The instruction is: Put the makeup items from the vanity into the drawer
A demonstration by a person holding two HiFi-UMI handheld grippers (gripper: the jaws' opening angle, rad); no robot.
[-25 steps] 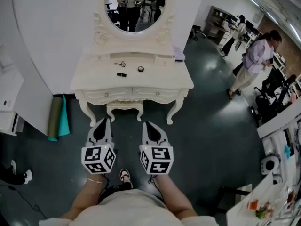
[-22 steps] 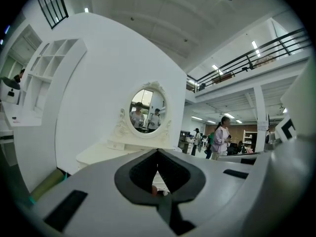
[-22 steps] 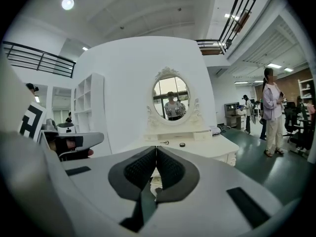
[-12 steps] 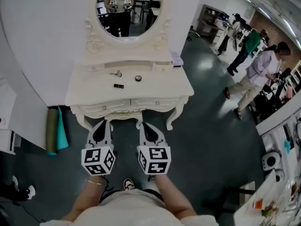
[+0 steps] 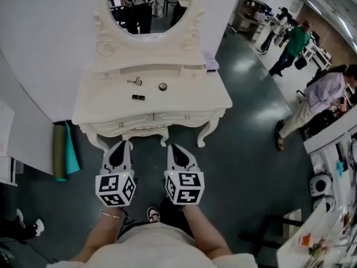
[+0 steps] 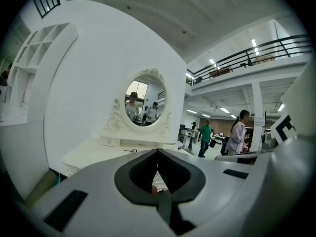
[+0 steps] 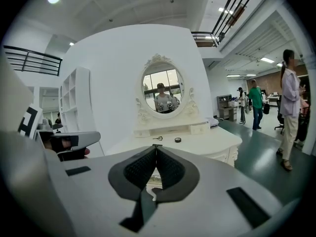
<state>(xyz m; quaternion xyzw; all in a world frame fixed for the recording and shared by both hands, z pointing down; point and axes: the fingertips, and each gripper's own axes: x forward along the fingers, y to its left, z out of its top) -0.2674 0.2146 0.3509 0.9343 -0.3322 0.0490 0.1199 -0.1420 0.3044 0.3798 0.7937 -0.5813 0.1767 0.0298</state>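
The cream vanity (image 5: 192, 96) stands ahead of me under an oval mirror (image 5: 149, 4). On its top lie a metal eyelash curler (image 5: 134, 82), a small round black compact (image 5: 163, 86) and a short black stick-like item (image 5: 138, 97). Two shallow drawers (image 5: 136, 118) in its front are closed. My left gripper (image 5: 122, 145) and right gripper (image 5: 173, 148) hang side by side just short of the vanity's front edge, both shut and empty. In the right gripper view the curler (image 7: 157, 138) and compact (image 7: 177, 139) show beyond the shut jaws.
A small stool (image 5: 144, 132) sits tucked under the vanity. Rolled green and teal mats (image 5: 62, 152) lean at its left. A white box (image 5: 210, 63) sits at the top's right corner. People (image 5: 293, 41) walk on the dark floor to the right; a desk (image 5: 329, 138) edges in.
The vanity has come closer and lower in the head view as I step toward it. Both grippers keep their places side by side. The people at the right have walked on.
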